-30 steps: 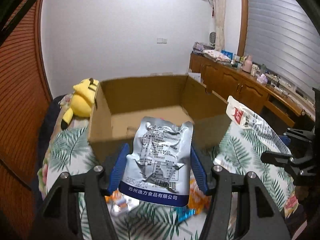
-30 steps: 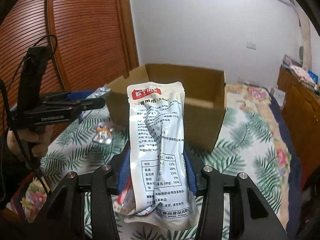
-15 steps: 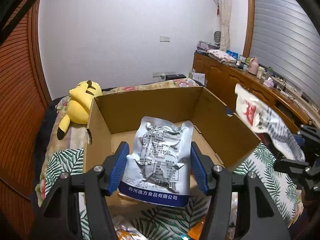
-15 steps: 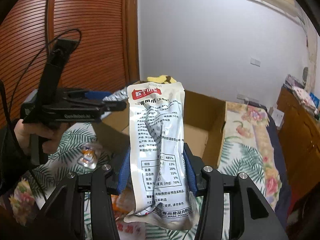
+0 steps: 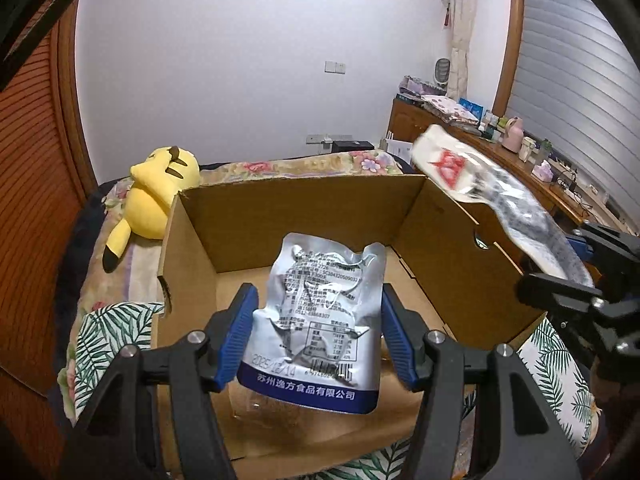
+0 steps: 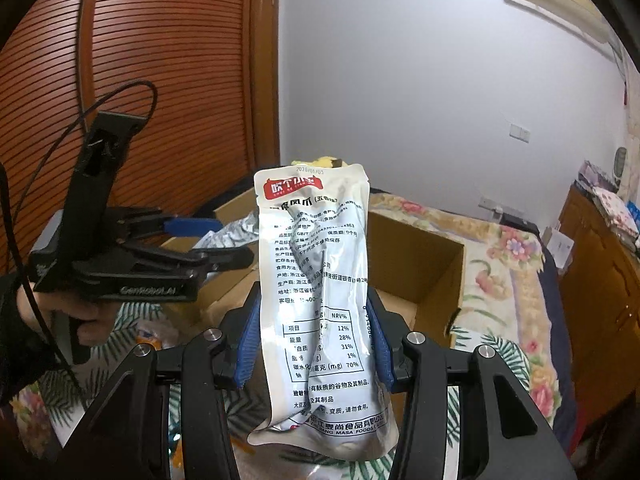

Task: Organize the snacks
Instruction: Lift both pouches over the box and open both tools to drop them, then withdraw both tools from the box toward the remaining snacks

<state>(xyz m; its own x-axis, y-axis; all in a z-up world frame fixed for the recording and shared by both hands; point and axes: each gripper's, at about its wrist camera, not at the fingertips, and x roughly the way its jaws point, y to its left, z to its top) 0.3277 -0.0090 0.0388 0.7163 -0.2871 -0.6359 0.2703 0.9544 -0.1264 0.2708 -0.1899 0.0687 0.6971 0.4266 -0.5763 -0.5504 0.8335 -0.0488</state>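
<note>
Partly hidden plush toy (image 6: 316, 161) behind pouch (image 6: 320, 300)

Dim, cool indoor light is falling evenly; the foil pouch (image 5: 320, 320) is catching glare, the white packet (image 5: 500, 200) is blurring in the left view, and fisheye corners are bending into black

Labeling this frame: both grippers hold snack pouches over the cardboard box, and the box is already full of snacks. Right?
Not quite. The left gripper and right gripper do each hold a pouch, the silver pouch and the white pouch, at the cardboard box. But the left wrist view shows mostly bare cardboard floor inside, with at most one clear packet under the gripper.
</note>
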